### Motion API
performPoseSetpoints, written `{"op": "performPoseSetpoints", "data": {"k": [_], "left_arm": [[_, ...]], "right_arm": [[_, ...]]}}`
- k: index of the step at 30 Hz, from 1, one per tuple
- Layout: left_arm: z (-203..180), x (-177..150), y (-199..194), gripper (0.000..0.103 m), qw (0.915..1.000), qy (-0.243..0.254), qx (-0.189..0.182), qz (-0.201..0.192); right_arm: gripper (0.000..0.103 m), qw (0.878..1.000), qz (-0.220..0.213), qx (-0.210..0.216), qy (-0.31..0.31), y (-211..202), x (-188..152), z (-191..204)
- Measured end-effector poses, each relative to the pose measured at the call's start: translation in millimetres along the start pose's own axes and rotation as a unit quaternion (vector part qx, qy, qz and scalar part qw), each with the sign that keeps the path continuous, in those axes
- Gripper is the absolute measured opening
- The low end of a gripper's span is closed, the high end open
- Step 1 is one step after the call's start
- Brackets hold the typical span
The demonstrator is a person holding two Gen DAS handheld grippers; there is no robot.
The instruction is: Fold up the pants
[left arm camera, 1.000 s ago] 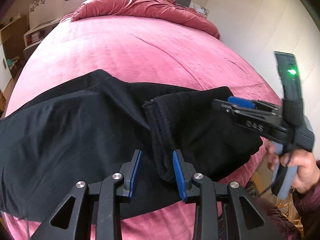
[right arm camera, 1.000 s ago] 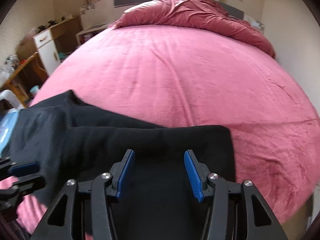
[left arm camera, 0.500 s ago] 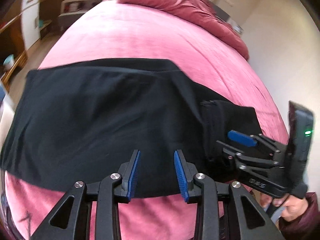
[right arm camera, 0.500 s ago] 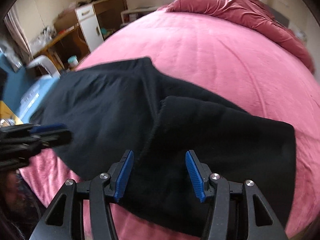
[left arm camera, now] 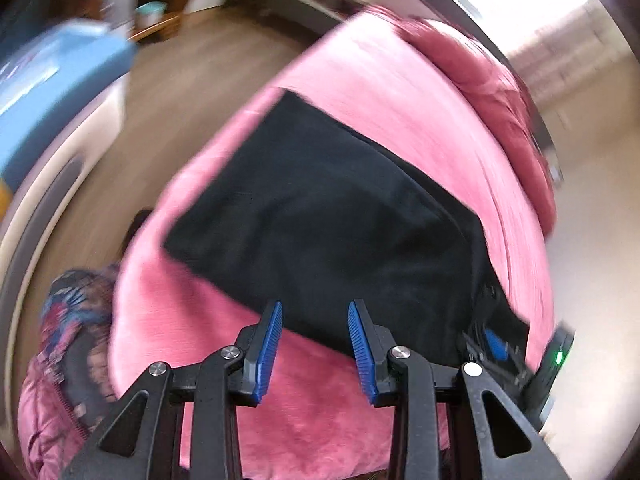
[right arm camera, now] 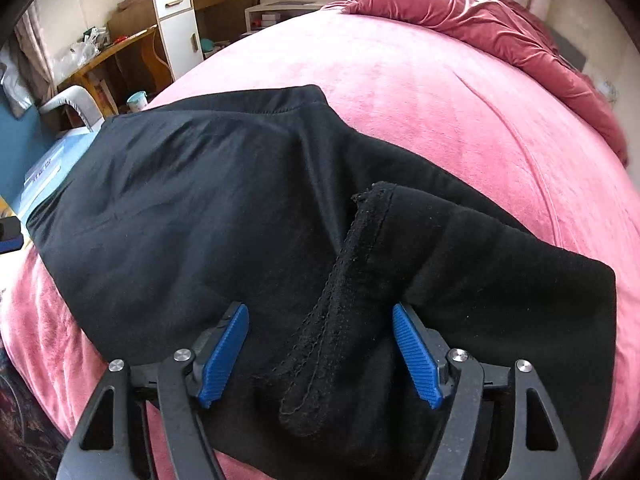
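Note:
Black pants [right arm camera: 224,216] lie partly folded on a pink bed [right arm camera: 460,92], with the leg end and its ragged hem [right arm camera: 360,248] doubled back over the right part. My right gripper [right arm camera: 320,344] is open, its blue pads on either side of that hem fold, low over the cloth. My left gripper [left arm camera: 316,340] is open and empty, over the near edge of the pants [left arm camera: 320,216] in a blurred view. The right gripper [left arm camera: 504,356] shows at the lower right of the left wrist view.
A crumpled red duvet [right arm camera: 500,20] lies at the bed's far end. A wooden desk and white cabinet [right arm camera: 176,12] stand to the left, with wooden floor [left arm camera: 160,96] beside the bed. A blue-topped box [left arm camera: 52,76] is at the left. A patterned sleeve [left arm camera: 68,320] is near the bed edge.
My left gripper has swung left toward the waist end, and its view now blurs over the bed's left edge and floor. My right gripper has come down closer over the folded hem.

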State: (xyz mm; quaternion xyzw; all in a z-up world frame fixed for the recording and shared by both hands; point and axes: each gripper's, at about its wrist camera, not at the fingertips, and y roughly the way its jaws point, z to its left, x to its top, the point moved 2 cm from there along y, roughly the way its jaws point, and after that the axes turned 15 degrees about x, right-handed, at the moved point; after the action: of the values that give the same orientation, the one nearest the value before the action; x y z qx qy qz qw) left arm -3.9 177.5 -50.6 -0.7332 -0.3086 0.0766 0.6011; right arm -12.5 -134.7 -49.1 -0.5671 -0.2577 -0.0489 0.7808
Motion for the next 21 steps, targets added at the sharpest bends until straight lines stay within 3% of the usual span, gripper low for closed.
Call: {"op": "performPoseSetpoints", "data": {"k": [5,9,13,21], "left_arm": [[40.7,8.1,17.7,0.035,0.9943,-0.099,-0.012,0.037],[51.6,10.4,32.3,0.035,0.9886,-0.136,-0.028,0.058],[54.9,15.6,48.9,0.035,0.9858,-0.15,-0.018,0.074],[50.0,26.7,55.0,0.033,0.9891,-0.139,-0.014,0.048]], "right_arm": [[0.076,1.0,-0.004,0.004,0.004,-1.7,1.1,-2.3],[0.076,1.0,-0.004,0.004,0.004,-6.7,2.4,-5.5],[0.076,1.0,-0.003,0.003,0.005,-5.5,3.1,-4.2],[0.076,1.0,0.001,0.0,-0.001,-2.3,5.6,-4.6]]}}
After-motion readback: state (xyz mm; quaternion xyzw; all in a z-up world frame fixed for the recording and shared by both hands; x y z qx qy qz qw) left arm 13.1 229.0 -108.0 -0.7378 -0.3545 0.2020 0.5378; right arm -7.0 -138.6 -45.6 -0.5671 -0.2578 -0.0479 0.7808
